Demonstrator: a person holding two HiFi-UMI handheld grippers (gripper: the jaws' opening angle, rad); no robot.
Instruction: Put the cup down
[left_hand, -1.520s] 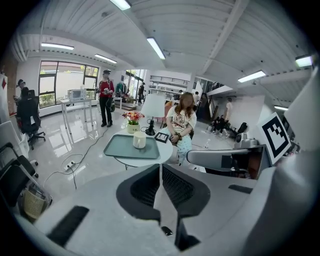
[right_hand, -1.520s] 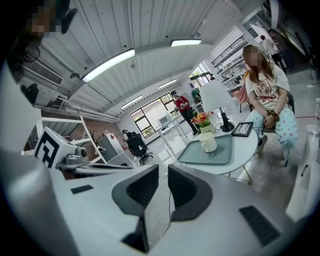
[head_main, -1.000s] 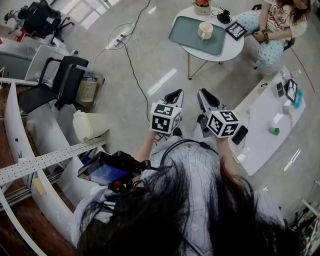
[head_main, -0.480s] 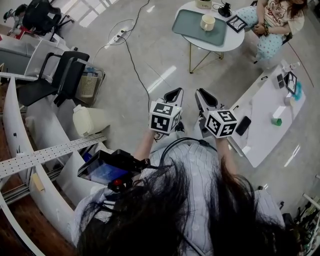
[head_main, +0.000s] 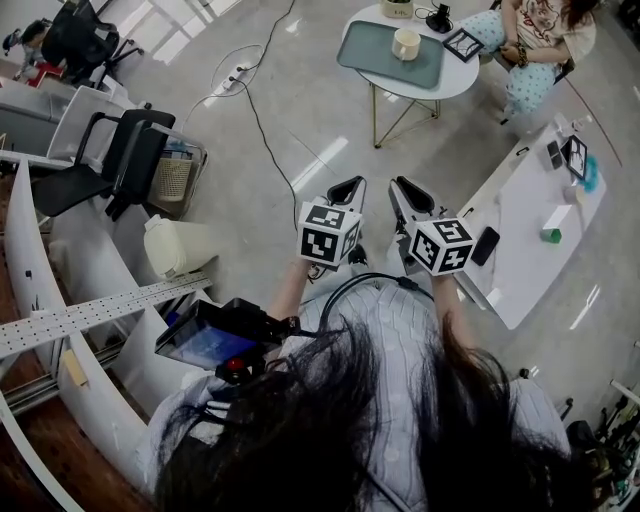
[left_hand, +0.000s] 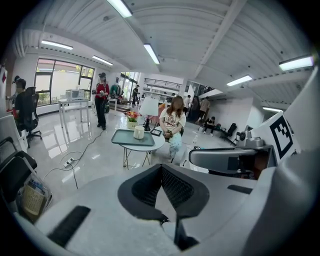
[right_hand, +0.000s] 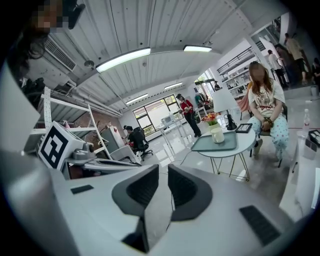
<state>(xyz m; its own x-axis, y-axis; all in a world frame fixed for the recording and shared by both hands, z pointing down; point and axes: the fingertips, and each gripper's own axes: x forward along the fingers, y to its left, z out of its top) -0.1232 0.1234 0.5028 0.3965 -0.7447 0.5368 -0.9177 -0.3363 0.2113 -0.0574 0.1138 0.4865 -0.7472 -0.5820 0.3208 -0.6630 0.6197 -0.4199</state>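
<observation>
A cream cup (head_main: 406, 43) stands upright on a grey-green tray (head_main: 372, 57) on the round white table (head_main: 457, 81), far ahead of me. It also shows in the left gripper view as the cup (left_hand: 138, 132) and in the right gripper view as the cup (right_hand: 217, 135). My left gripper (head_main: 349, 186) is held in front of my chest, shut and empty; its pads meet at the tip (left_hand: 161, 166). Beside it, my right gripper (head_main: 401, 186) holds nothing, and a narrow gap shows between its pads (right_hand: 163, 170). Both are well short of the table.
A person (head_main: 530, 40) sits behind the round table. A long white table (head_main: 525, 235) with small items stands at the right. At the left are black chairs (head_main: 120, 160), a white jug (head_main: 165, 248) and a curved white bench (head_main: 90, 315). A cable (head_main: 262, 125) runs across the floor.
The round table with the cup has slid a little up and away in the head view. Both grippers keep their places in front of me, side by side.
</observation>
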